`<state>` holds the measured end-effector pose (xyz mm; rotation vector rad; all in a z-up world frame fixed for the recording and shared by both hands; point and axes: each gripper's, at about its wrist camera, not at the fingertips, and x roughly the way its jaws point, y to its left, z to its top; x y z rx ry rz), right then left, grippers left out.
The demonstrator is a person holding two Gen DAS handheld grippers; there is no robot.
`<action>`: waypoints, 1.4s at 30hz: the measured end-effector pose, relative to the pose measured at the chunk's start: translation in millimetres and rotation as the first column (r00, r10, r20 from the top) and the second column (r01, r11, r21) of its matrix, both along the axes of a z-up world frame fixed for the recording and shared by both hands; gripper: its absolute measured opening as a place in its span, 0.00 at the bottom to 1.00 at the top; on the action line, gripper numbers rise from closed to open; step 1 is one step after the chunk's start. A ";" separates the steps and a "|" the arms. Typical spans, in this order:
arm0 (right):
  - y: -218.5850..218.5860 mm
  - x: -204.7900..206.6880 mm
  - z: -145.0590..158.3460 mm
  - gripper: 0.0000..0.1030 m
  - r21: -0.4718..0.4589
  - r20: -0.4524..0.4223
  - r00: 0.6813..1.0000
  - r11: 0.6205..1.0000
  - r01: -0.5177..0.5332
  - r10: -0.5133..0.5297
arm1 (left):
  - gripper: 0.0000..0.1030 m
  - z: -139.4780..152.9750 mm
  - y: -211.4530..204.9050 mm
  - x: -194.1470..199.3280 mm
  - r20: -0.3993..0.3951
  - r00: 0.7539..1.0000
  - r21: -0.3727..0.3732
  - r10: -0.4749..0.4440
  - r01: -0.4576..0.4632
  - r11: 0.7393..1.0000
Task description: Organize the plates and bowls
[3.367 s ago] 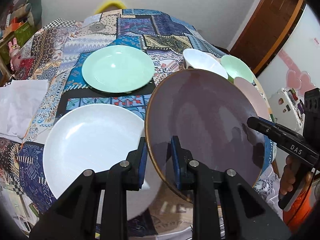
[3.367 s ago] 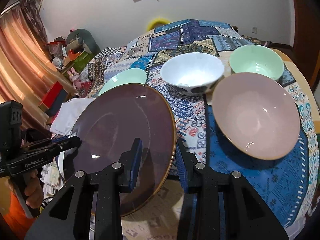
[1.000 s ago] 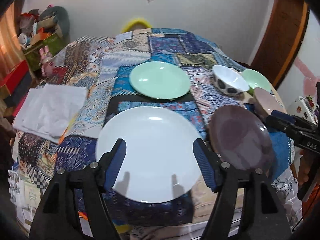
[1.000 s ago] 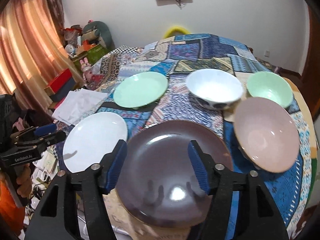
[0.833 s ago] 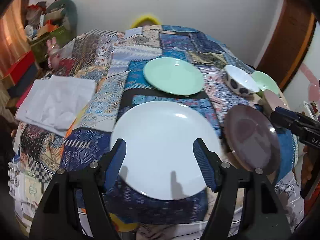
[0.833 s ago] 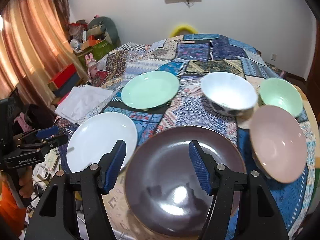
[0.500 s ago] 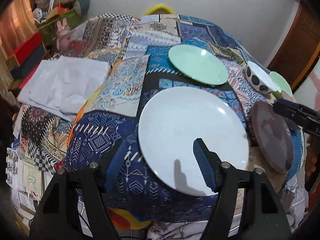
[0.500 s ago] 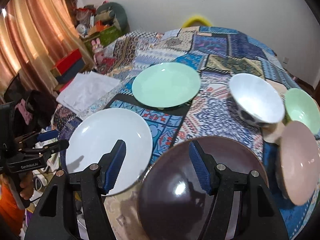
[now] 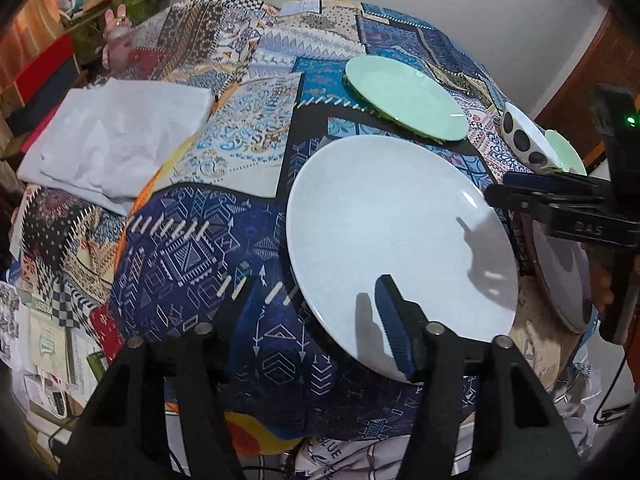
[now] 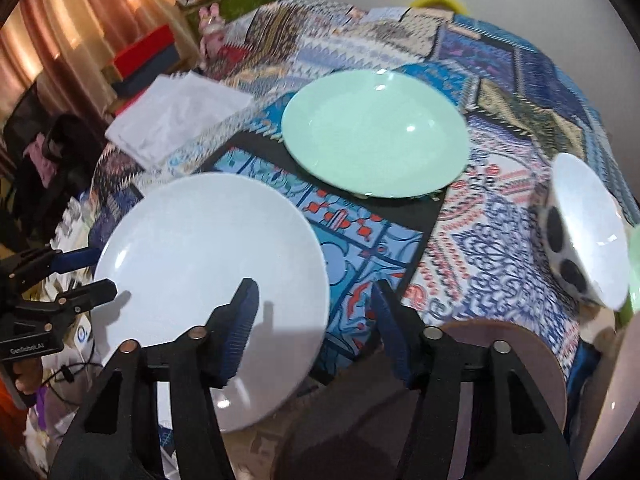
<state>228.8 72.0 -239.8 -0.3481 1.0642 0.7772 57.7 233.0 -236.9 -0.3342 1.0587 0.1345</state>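
A white plate (image 9: 400, 240) lies on the patchwork tablecloth (image 9: 180, 248) near the table's front edge. My left gripper (image 9: 316, 320) is low at the plate's near-left rim, which lies between the closing jaws. One finger is over the plate and the other over the cloth, and the pads are not pressing. My right gripper (image 10: 316, 320) straddles the opposite rim of the white plate (image 10: 208, 256), its jaws closing too, with no contact. The dark brown plate (image 10: 500, 380) rests on the table to the right, and a green plate (image 10: 376, 132) lies behind.
A white bowl with dark spots (image 10: 580, 232) and a green bowl (image 9: 566, 152) stand at the right. A folded white cloth (image 9: 116, 136) lies at the table's left. Boxes and a curtain (image 10: 60, 40) fill the room beyond the left edge.
Both grippers held the brown plate earlier. It now lies on the table, and both have moved left and down to opposite rims of the white plate, jaws narrower.
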 end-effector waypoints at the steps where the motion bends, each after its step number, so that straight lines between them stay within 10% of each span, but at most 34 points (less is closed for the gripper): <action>1: 2.5 1.4 -2.4 0.45 -0.011 -0.007 1.000 1.000 -0.008 0.008 | 0.50 -1.1 -0.4 -0.5 -0.003 1.000 -0.003 0.002 -0.002 1.000; 14: 12.1 17.3 -20.0 0.26 -0.069 -0.114 0.993 0.997 -0.043 0.035 | 0.31 -9.1 -5.7 -2.3 -0.016 1.000 -0.063 -0.025 0.024 0.998; 42: 12.7 10.0 -18.0 0.24 -0.023 -0.133 0.991 0.999 -0.024 0.021 | 0.31 3.8 -9.2 3.1 0.007 1.000 -0.002 0.025 -0.025 1.000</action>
